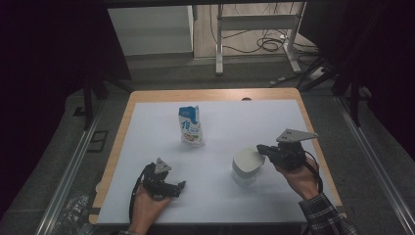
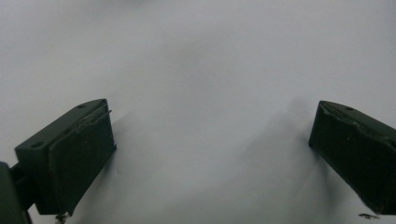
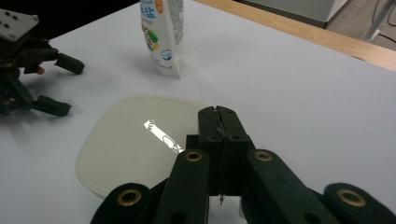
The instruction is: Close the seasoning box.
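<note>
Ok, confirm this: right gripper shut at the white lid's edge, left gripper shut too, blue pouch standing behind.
One error: the left gripper is open; the left gripper view shows its jaws wide apart over bare table. The right gripper is shut at the lid, pouch standing behind.

I am seeing the left gripper (image 2: 210, 154) holding its jaws wide apart over the bare white table surface (image 2: 201, 70).

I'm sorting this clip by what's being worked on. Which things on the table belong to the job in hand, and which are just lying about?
In the job:
white lid, pinched at its rim
right gripper, shut on it

Lying about:
blue and white pouch, standing upright
left gripper, open over the white sheet
</note>
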`<state>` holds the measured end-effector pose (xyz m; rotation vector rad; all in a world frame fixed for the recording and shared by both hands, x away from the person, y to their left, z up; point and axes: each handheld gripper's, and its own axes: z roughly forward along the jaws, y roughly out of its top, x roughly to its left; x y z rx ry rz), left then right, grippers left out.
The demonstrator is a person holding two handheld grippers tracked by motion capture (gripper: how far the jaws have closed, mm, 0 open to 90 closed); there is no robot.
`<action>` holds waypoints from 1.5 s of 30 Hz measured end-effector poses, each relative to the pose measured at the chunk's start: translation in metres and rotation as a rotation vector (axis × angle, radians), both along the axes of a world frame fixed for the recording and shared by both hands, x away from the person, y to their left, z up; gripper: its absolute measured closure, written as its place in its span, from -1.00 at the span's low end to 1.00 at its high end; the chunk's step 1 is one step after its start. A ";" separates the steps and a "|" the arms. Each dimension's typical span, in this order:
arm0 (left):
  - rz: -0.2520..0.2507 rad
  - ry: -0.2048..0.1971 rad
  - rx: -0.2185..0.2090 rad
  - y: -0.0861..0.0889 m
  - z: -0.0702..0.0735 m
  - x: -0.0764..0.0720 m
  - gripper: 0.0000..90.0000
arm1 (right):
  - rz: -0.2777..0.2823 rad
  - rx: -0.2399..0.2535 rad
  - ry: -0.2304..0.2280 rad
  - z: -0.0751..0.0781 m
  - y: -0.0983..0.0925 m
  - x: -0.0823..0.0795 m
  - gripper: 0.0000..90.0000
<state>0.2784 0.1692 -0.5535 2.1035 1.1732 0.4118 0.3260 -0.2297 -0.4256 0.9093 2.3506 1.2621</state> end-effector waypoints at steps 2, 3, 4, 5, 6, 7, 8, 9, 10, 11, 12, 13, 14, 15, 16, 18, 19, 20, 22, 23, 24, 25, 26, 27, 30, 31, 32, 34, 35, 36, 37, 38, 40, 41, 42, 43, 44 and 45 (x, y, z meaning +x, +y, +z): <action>0.000 0.000 0.000 0.000 0.000 0.000 -0.99 | 0.000 -0.009 -0.002 -0.001 0.001 0.000 0.98; 0.000 0.000 0.000 0.000 0.000 0.000 -0.99 | 0.003 -0.008 0.001 -0.002 0.001 0.000 0.98; -0.001 0.000 0.000 0.000 0.000 0.000 -0.99 | 0.001 -0.014 0.001 -0.003 0.001 0.000 0.98; -0.001 0.000 0.000 0.000 0.000 0.000 -0.99 | 0.001 -0.015 0.002 -0.003 0.002 0.000 0.98; -0.001 0.000 0.000 0.000 0.000 0.000 -0.99 | 0.002 -0.014 0.004 -0.003 0.001 0.000 0.98; -0.001 -0.001 0.002 0.000 0.000 0.000 -0.99 | 0.000 -0.013 0.007 -0.003 0.001 0.000 0.98; -0.002 -0.001 0.002 0.000 0.000 0.000 -0.99 | -0.004 -0.016 0.001 -0.003 0.000 0.001 0.98; -0.002 -0.001 0.002 0.000 0.000 0.000 -0.99 | -0.007 -0.014 0.001 -0.003 0.000 0.001 0.98; -0.001 -0.001 0.002 0.000 0.000 0.000 -0.99 | -0.007 -0.014 0.002 -0.003 -0.001 0.001 0.98; -0.001 -0.001 0.002 0.000 0.000 0.000 -0.99 | -0.006 -0.013 0.003 -0.003 -0.001 0.001 0.98; -0.001 -0.001 0.002 0.000 0.000 0.000 -0.99 | -0.006 -0.012 0.002 -0.004 -0.002 0.001 0.98; -0.002 -0.001 0.002 0.000 0.000 0.000 -0.99 | -0.003 -0.011 -0.001 -0.004 -0.002 0.001 0.98; -0.002 -0.001 0.002 0.000 0.000 0.000 -0.99 | -0.002 -0.011 -0.003 -0.004 -0.002 0.001 0.98; -0.001 -0.001 0.002 0.000 0.000 0.000 -0.99 | -0.002 -0.011 -0.003 -0.004 -0.002 0.002 0.98; -0.002 -0.001 0.002 0.000 0.000 0.000 -0.99 | -0.002 -0.011 -0.001 -0.004 -0.002 0.002 0.98; -0.002 -0.001 0.002 0.000 0.000 0.000 -0.99 | -0.002 -0.011 -0.002 -0.004 -0.002 0.002 0.98; -0.002 -0.001 0.002 0.000 0.000 0.000 -0.99 | -0.003 -0.012 -0.002 -0.004 -0.002 0.002 0.98; -0.001 -0.001 0.002 0.000 0.000 0.000 -0.99 | -0.004 -0.016 -0.004 -0.004 -0.002 0.002 0.98; -0.002 -0.001 0.002 0.000 0.000 0.000 -0.99 | -0.005 -0.019 -0.006 -0.004 -0.002 0.002 0.98; -0.002 -0.001 0.002 0.000 0.000 0.000 -0.99 | -0.006 -0.020 -0.007 -0.004 -0.002 0.002 0.98; -0.002 -0.001 0.001 0.000 0.000 0.000 -0.99 | -0.006 -0.021 -0.008 -0.004 -0.002 0.002 0.99; -0.001 -0.001 0.002 0.000 0.000 0.000 -0.99 | -0.007 -0.023 -0.008 -0.004 -0.002 0.002 0.99; -0.002 -0.001 0.002 0.000 0.000 0.000 -0.99 | -0.007 -0.023 -0.008 -0.004 -0.002 0.002 0.99; -0.002 -0.001 0.002 0.000 0.000 0.000 -0.99 | -0.007 -0.021 -0.007 -0.004 -0.003 0.003 0.99; -0.002 -0.001 0.002 0.000 0.000 0.000 -0.99 | -0.012 -0.020 0.000 -0.004 -0.004 0.004 0.99; -0.002 -0.001 0.002 0.000 0.000 0.000 -0.99 | -0.013 -0.018 -0.001 -0.005 -0.004 0.004 0.99; -0.002 -0.001 0.002 0.000 0.000 0.000 -0.99 | -0.017 -0.018 0.001 -0.005 -0.005 0.004 0.99; -0.002 -0.001 0.002 0.000 0.000 0.000 -0.99 | -0.019 -0.018 -0.001 -0.006 -0.006 0.005 0.99; -0.002 -0.001 0.002 0.000 0.000 0.000 -0.99 | -0.019 -0.017 -0.002 -0.006 -0.006 0.005 0.99; -0.002 -0.001 0.002 0.000 0.000 0.000 -0.99 | -0.020 -0.016 -0.001 -0.006 -0.006 0.005 0.99; -0.002 -0.001 0.002 0.000 0.000 0.000 -0.99 | -0.019 -0.018 -0.001 -0.006 -0.006 0.005 0.99; -0.002 -0.001 0.002 0.000 0.000 0.000 -0.99 | -0.019 -0.023 -0.002 -0.006 -0.005 0.005 0.99; -0.002 -0.001 0.002 0.000 0.000 0.000 -0.99 | -0.019 -0.027 -0.001 -0.005 -0.005 0.005 0.99; -0.002 -0.001 0.002 0.000 0.000 0.000 -0.99 | -0.020 -0.027 -0.001 -0.005 -0.005 0.005 0.99; -0.002 -0.001 0.002 0.000 0.000 0.000 -0.99 | -0.020 -0.027 -0.004 -0.006 -0.006 0.005 0.99; -0.002 -0.001 0.002 0.000 0.000 0.000 -0.99 | -0.021 -0.029 -0.005 -0.006 -0.006 0.005 0.99; -0.002 -0.001 0.002 0.000 0.000 0.000 -0.99 | -0.022 -0.027 -0.007 -0.007 -0.006 0.005 0.99; -0.001 -0.001 0.002 0.000 0.000 0.000 -0.99 | -0.024 -0.029 -0.007 -0.007 -0.006 0.005 0.99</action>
